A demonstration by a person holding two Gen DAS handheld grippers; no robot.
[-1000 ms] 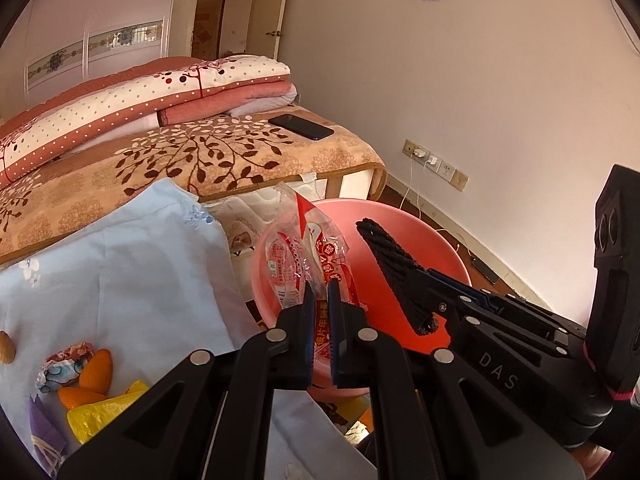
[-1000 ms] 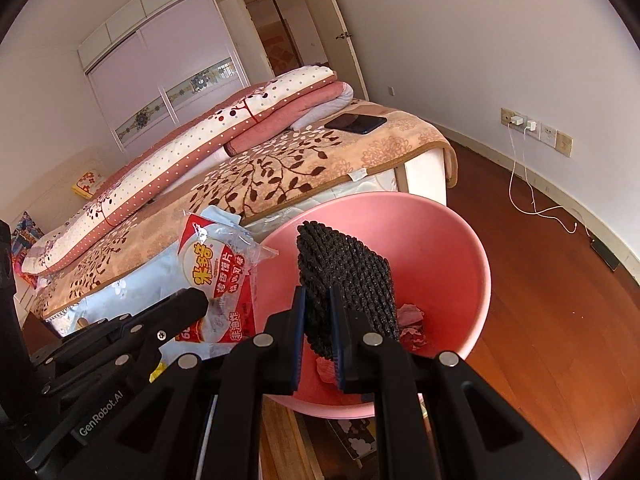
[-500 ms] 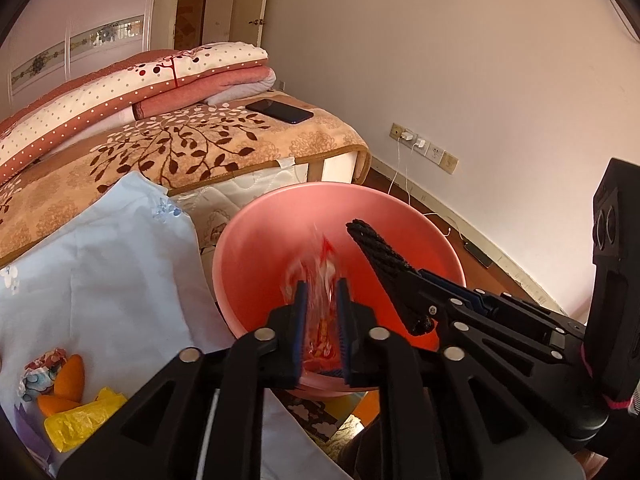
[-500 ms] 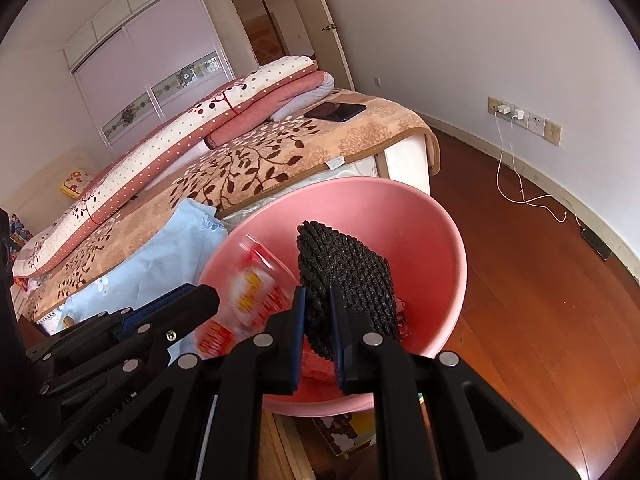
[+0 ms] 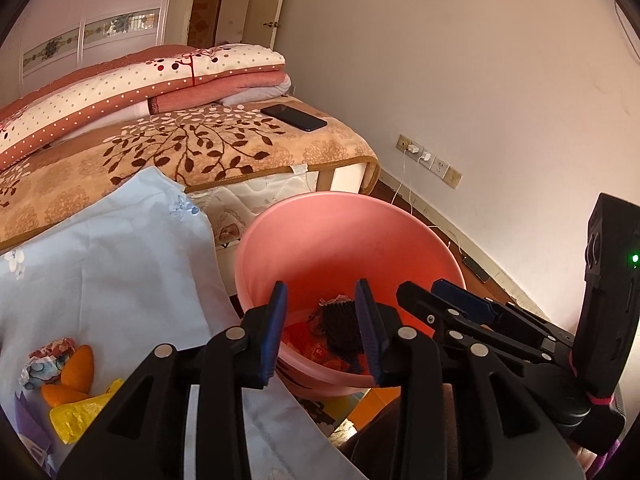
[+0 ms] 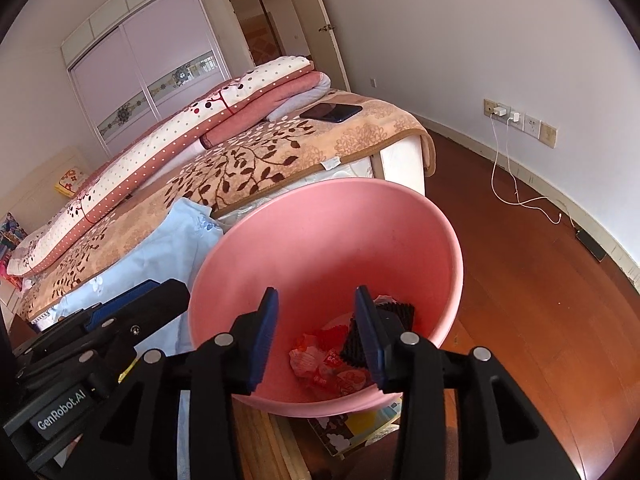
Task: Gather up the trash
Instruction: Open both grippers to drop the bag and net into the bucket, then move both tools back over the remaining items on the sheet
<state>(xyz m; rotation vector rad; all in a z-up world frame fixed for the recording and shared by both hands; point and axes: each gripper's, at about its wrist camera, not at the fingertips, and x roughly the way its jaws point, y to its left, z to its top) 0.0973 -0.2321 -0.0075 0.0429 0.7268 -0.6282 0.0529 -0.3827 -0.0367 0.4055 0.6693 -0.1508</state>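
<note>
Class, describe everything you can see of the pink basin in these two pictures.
The pink basin is round and deep, with a smooth rolled rim, and looks like matte plastic. It sits upright beside the bed, its near side over some printed paper. At its bottom lie a red-and-white snack wrapper and a black knobbly pad. The left gripper and right gripper hang open above it, touching nothing.
</note>
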